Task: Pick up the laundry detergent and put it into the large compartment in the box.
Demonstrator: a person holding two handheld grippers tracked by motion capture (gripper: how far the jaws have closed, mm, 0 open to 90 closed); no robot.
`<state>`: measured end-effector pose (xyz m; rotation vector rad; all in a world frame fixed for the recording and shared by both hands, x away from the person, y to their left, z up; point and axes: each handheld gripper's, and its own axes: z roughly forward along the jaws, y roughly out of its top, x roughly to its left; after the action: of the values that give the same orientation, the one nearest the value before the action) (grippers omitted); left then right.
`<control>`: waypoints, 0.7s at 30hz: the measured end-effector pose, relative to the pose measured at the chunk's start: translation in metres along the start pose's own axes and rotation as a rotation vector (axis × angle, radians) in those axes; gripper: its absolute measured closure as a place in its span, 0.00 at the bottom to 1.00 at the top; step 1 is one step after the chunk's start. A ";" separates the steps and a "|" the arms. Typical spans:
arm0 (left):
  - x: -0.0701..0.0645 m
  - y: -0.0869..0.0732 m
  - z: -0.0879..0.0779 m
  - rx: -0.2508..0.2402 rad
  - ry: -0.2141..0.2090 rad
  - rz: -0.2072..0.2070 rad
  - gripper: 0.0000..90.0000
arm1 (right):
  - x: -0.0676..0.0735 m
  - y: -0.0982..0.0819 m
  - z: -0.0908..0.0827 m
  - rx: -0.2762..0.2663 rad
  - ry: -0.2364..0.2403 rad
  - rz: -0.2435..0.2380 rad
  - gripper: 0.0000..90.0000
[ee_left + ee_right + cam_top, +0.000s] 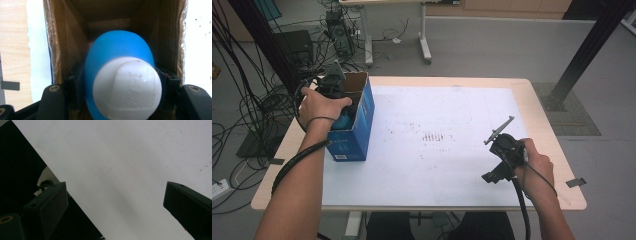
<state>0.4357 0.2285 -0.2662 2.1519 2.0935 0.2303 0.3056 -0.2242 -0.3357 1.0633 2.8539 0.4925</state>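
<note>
Blue-and-white object (122,82) clamped in left gripper (120,87), inside cardboard box (75,32). Right gripper (116,202) wide open, empty, over white sheet (125,157). Risk: snagging box wall, tipping it.

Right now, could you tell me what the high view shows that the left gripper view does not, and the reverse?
High view alone: the right gripper held above the white sheet, its jaws wide apart with nothing between them, and the box's blue outer side at the table's left edge.

Left gripper view alone: the blue and white object clamped between the left gripper jaws, inside the box's brown cardboard walls.

Both: the open box, the white sheet and the wooden table.
</note>
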 end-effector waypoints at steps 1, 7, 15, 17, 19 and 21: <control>0.000 0.000 0.000 -0.001 0.000 -0.001 0.42 | 0.000 0.000 0.000 0.001 0.001 0.001 0.06; 0.000 0.000 0.000 0.001 -0.001 0.002 0.42 | 0.000 0.000 0.001 0.000 0.002 -0.002 0.06; 0.001 0.000 0.000 0.005 -0.002 0.001 0.42 | 0.000 0.000 0.001 0.000 0.003 -0.001 0.06; 0.000 0.000 0.000 0.006 -0.001 0.002 0.42 | 0.000 0.000 0.001 0.000 0.003 -0.001 0.06; 0.000 0.001 0.000 0.006 0.000 0.000 0.42 | 0.000 0.000 0.001 -0.001 0.004 -0.001 0.06; 0.000 0.001 0.000 0.005 0.001 -0.003 0.42 | 0.000 0.000 0.001 0.000 0.004 -0.001 0.06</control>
<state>0.4368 0.2281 -0.2665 2.1517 2.1000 0.2262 0.3059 -0.2238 -0.3369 1.0621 2.8582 0.4952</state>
